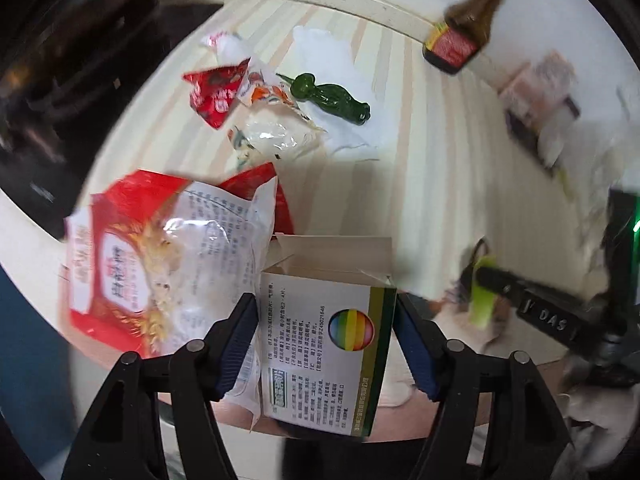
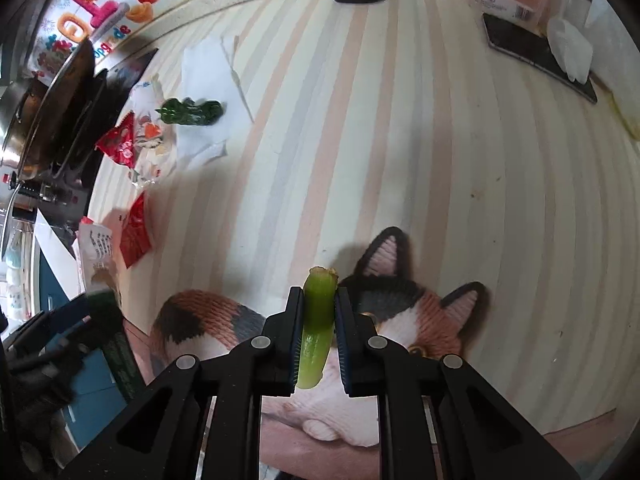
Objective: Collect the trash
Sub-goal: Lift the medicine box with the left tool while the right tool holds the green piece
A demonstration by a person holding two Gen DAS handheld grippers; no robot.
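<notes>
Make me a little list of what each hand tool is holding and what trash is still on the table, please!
left gripper: fingers shut on an open cardboard box with a rainbow circle
right gripper: fingers shut on a light green vegetable stalk
still on table: red snack wrapper, clear crumpled wrapper, dark green pepper on white tissue
beside the box: big red and white bag
table surface: striped cloth with a cat picture
far edge: dark sauce bottle
</notes>
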